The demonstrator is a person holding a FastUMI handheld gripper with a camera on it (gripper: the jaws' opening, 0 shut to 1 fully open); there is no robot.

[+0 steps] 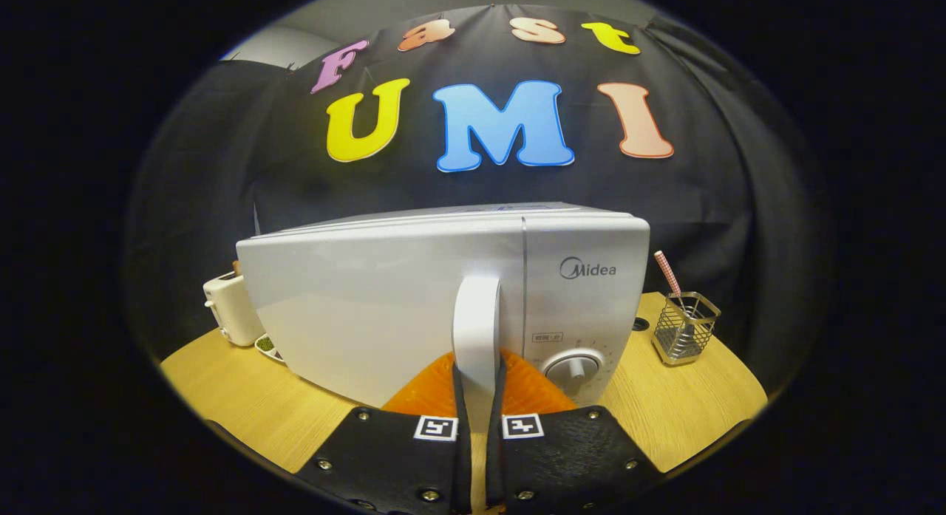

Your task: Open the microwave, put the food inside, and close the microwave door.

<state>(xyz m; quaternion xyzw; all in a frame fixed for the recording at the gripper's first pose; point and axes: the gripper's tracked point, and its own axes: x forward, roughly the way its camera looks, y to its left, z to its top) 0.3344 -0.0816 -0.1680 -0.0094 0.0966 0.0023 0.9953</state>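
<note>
1. Left of the microwave [384, 308], a toaster [229, 308] stands on the counter [244, 404].
2. The claw [479, 397] pinches the door handle [477, 323]: rigid and smooth, best gripped mid-length.
3. Right of the microwave sits a wire holder [684, 326].

Gripper [477, 386] held level and square to the microwave handle [477, 323]. Fingers [436, 386] closed to a narrow gap, one on either side of the handle's lower end, pads pressed against its flanks. Finger bases set close together just short of the handle, marker plates side by side. Handle clamped between both fingers.
</note>
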